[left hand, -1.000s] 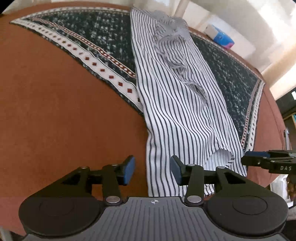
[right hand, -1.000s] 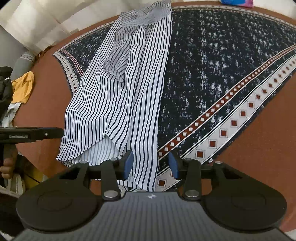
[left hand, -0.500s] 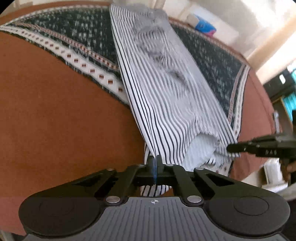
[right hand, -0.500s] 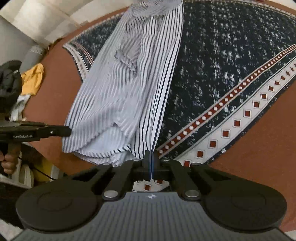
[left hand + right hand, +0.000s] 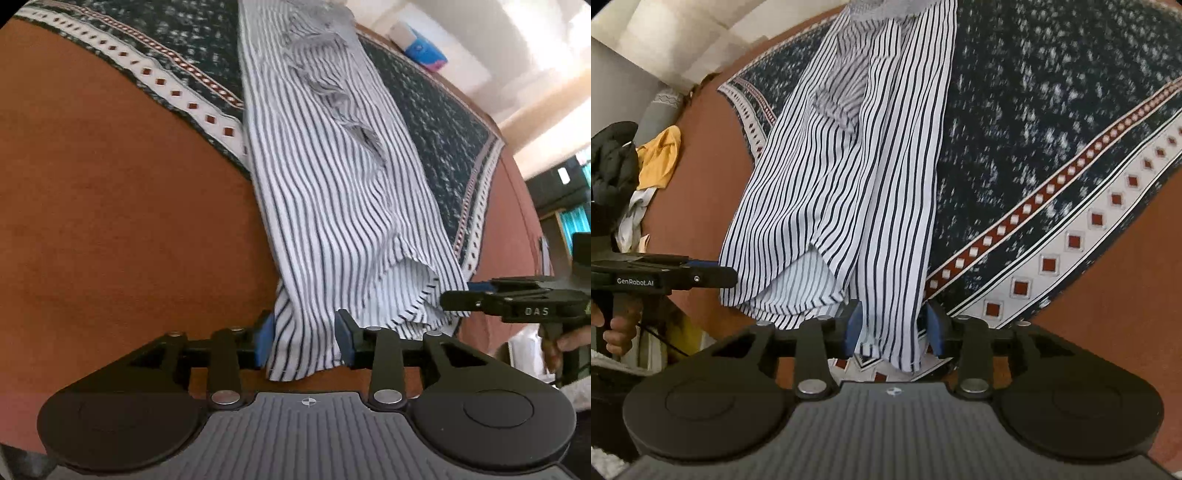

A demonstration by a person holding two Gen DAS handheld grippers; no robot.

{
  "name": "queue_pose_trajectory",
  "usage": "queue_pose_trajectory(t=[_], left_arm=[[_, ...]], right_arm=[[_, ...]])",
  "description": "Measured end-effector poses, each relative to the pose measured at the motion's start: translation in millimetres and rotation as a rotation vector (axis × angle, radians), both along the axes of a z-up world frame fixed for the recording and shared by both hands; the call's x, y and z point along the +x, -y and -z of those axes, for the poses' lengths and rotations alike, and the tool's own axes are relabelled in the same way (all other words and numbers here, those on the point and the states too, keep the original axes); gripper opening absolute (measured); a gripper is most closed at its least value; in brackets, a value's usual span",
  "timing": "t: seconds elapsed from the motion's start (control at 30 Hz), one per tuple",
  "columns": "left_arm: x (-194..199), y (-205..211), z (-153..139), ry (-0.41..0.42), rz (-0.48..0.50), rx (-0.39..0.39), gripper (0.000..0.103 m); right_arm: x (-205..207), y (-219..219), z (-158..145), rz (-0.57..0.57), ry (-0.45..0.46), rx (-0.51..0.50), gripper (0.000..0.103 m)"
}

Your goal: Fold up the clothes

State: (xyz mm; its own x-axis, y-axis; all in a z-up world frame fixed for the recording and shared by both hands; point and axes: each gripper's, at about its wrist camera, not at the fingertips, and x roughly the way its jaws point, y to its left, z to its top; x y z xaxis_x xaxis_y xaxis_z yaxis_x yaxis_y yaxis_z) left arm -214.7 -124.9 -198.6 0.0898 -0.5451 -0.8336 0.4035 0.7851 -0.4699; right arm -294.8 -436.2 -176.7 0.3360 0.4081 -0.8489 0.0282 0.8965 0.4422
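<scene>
Where the rust-brown bed surface (image 5: 110, 229) meets its near edge, the left gripper (image 5: 306, 338) points down at the hem of a white shirt with dark vertical stripes (image 5: 332, 192). Its jaws have just been opening after a closure; the left hem corner of the striped shirt hangs between the blue pads (image 5: 263, 338), which stand apart and do not appear to press on the cloth. In the right wrist view the same gripper shows at the left edge, its side marked "GenRobot.AI", with the person's fingers (image 5: 617, 332) on its handle.

The striped shirt lies folded lengthwise into a narrow strip, running from the near edge of the bed away toward the far side, collar end farthest. It rests on a dark patterned blanket (image 5: 1052, 129) with a white border of red diamonds; the hem overhangs the near edge slightly.

The right gripper (image 5: 894, 328) is at the right hem corner. Its jaws have likewise just been opening; the cloth hangs between the blue pads, loose, not pinched. Seen from the left wrist camera, its side reads "DAS".

At the far right corner of the bed lies a blue tissue packet (image 5: 421, 50), writing illegible. Beyond the bed's left edge lies a pile of clothes, one yellow garment (image 5: 659, 157) uppermost.
</scene>
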Motion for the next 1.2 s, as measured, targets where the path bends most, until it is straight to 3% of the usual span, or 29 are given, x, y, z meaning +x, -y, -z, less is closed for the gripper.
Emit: queue_pose_trajectory(t=[0.07, 0.1, 0.13, 0.17, 0.37, 0.53, 0.7, 0.97, 1.2], left_arm=[[0.9, 1.9, 4.3, -0.026, 0.002, -0.008, 0.041], [1.6, 2.8, 7.2, -0.043, 0.005, -0.013, 0.015], [2.2, 3.6, 9.2, -0.056, 0.005, -0.015, 0.004], [2.4, 4.3, 9.0, -0.059, 0.002, -0.019, 0.000], [5.3, 1.5, -16.3, -0.049, -0.035, -0.110, 0.000], [25.0, -2.4, -41.3, -0.032, -0.172, -0.215, 0.000], [60.7, 8.8, -61.7, 0.027, -0.297, -0.307, 0.000], [159.8, 21.8, -48.3, 0.064, -0.434, -0.306, 0.000], [223.4, 33.1, -18.4, 0.039, -0.436, -0.245, 0.002]], right_arm=[[0.7, 1.1, 3.0, 0.002, -0.010, 0.024, 0.025], [1.7, 2.5, 5.2, 0.001, -0.021, 0.048, 0.016], [2.4, 2.8, 5.8, -0.002, -0.030, 0.068, 0.001], [3.1, 3.1, 6.3, -0.005, -0.039, 0.088, 0.001], [10.6, 20.5, -10.2, 0.000, -0.018, 0.232, 0.001], [29.1, 42.8, -32.7, 0.040, 0.056, 0.376, 0.001], [74.2, 64.6, -46.4, 0.051, 0.145, 0.467, 0.001], [168.6, 86.2, -33.4, 0.103, 0.206, 0.420, 0.001], [220.4, 92.4, -4.1, 0.224, 0.163, 0.358, 0.001]])
